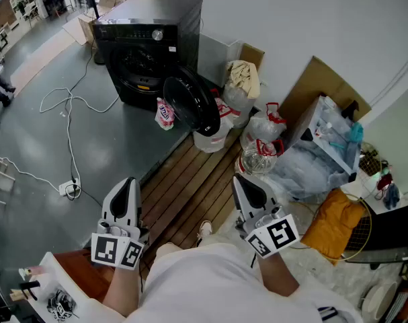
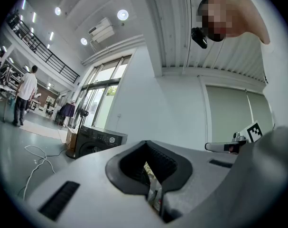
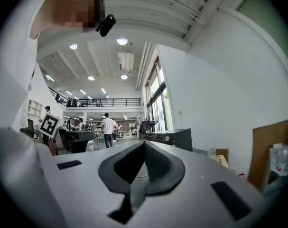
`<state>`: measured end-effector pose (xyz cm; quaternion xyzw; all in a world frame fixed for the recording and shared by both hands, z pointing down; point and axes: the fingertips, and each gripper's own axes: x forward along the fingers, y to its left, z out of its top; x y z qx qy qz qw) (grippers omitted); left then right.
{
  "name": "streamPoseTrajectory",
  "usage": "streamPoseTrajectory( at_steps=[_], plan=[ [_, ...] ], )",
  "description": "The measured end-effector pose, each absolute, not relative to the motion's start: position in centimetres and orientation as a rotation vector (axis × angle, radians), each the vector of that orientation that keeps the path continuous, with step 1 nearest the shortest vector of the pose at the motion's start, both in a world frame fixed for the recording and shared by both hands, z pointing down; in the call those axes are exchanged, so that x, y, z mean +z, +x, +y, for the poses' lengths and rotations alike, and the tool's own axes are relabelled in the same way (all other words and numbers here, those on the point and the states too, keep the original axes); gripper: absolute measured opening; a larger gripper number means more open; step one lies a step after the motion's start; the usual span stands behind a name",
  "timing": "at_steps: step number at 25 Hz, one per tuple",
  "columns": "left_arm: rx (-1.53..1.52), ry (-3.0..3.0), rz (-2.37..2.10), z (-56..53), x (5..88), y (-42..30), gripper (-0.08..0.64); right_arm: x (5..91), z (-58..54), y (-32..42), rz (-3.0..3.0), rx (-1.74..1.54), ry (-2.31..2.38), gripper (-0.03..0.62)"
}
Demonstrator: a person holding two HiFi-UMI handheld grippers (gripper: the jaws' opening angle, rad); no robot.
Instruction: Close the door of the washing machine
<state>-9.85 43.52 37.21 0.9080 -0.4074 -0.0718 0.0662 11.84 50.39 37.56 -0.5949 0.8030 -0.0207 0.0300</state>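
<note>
Both claws, left gripper (image 1: 128, 182) and right gripper (image 1: 242, 180), are hovering closed and empty, well apart from the washing machine (image 1: 150, 19); its door (image 1: 193, 104) is standing wide open, closing not yet begun

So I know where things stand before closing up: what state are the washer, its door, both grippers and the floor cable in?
washing machine: drum opening exposed
washing machine door: open, swung outward
left gripper: shut, holding nothing
right gripper: shut, holding nothing
white cable: lying loose on the floor
</note>
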Motion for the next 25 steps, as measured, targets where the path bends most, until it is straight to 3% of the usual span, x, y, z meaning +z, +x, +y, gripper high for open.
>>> streamPoseTrajectory(
  at_steps=[19,20,22,25],
  plan=[
    [-0.154,2.766,-1.293,39.9,36.7,-3.3,0.011,38.8,45.9,19.4,2.462,-0.090,-1.639,-0.008],
    [-0.143,2.756,-1.286,39.6,37.0,-3.2,0.032,39.0,45.6,19.6,2.460,-0.101,-1.640,-0.008],
    [-0.113,2.742,-1.272,38.9,37.7,-2.9,0.166,39.4,45.1,20.0,2.463,-0.119,-1.642,-0.008],
    [-0.081,2.723,-1.277,37.2,38.6,-2.6,0.227,39.5,43.7,19.8,2.480,-0.126,-1.643,-0.008]
  ],
)
